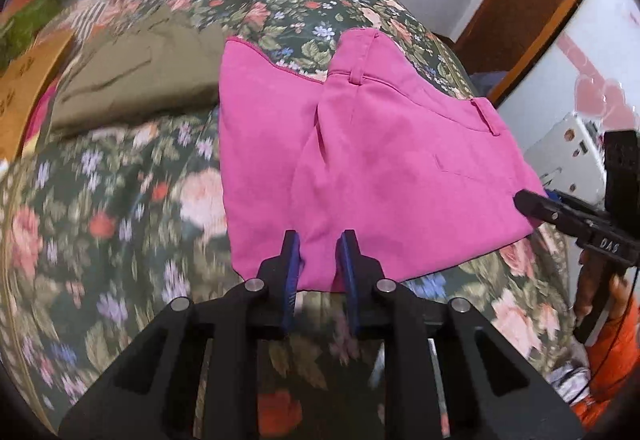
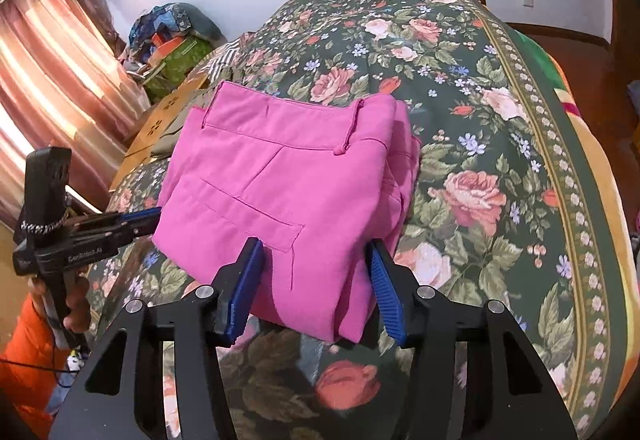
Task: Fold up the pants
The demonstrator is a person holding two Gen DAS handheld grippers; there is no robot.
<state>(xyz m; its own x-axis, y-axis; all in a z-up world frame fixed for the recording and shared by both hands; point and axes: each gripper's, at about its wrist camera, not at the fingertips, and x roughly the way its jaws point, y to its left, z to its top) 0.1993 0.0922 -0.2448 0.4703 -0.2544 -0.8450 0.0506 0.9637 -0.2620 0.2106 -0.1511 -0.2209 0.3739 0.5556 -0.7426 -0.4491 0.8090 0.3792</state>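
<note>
I see the pink pants (image 2: 280,176) folded small on the bed (image 2: 500,128), my left tongs (image 1: 318,240) and right tongs (image 2: 316,252) both spread wide beside them, nearly done.

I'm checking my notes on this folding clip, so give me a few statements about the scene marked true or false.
1. The pink pants lie folded into a compact bundle on the floral bedspread. True.
2. The right tool is clamped shut on the pants. False: its jaws are wide open, either side of the bundle's near edge.
3. An olive-green garment lies on the bed beyond the pants. True.
4. The pants are blue. False: they are pink.
5. The left tool stands at the pants' edge, jaws slightly apart. True.
</note>
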